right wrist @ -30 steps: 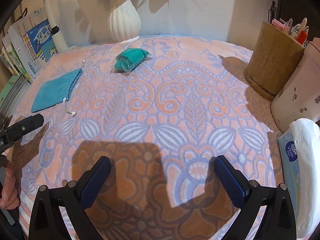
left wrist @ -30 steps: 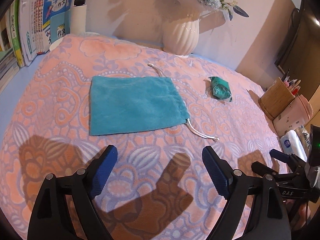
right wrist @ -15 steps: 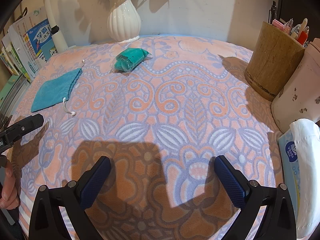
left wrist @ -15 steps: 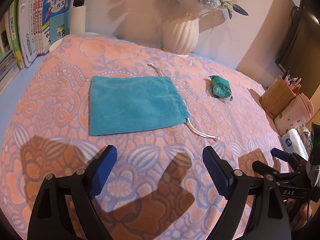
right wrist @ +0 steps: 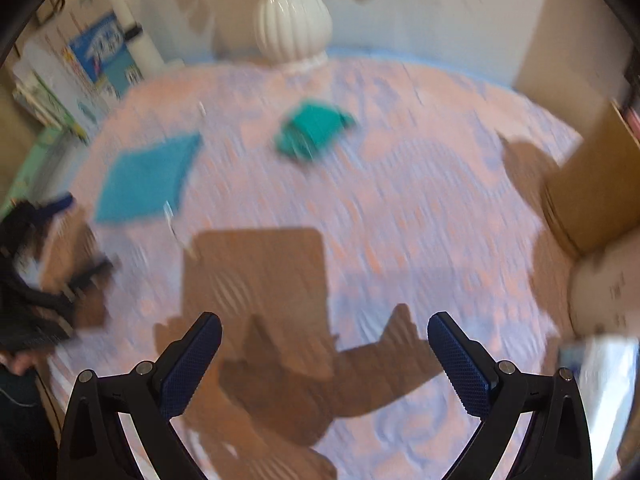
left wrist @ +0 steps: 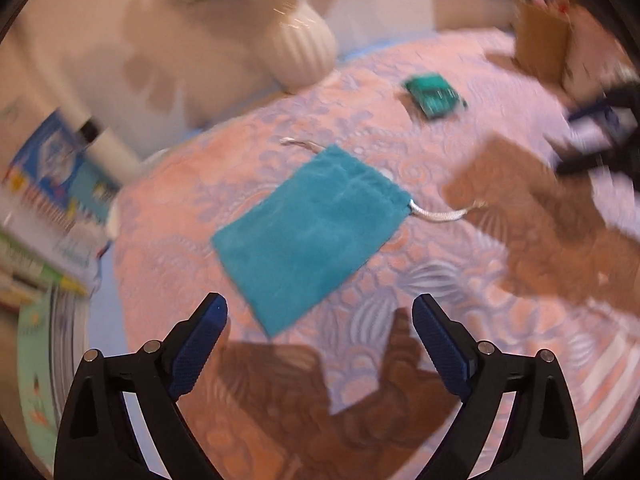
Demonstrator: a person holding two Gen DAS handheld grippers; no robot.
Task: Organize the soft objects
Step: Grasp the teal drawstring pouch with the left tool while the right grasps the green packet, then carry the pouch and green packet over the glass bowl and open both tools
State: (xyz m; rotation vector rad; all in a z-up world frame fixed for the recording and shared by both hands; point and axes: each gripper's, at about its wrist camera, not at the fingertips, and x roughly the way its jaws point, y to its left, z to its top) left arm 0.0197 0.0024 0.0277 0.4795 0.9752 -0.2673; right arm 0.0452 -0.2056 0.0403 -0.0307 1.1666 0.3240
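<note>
Both views are motion-blurred. The left gripper (left wrist: 320, 316) and right gripper (right wrist: 324, 334) are spread wide and hold nothing. The teal drawstring pouch (left wrist: 310, 228) lies flat mid-worktop; the green wrapped soft packet (left wrist: 434, 96) sits nearer the back edge by the white vase (left wrist: 300, 54).

Your pouch (left wrist: 316, 228) lay flat on the patterned cloth (left wrist: 420, 280), just ahead of your left gripper (left wrist: 320, 344). The wrapped packet (left wrist: 434, 95) sat well beyond it to the right. The vase (left wrist: 300, 52) stood behind both, by the wall.
</note>
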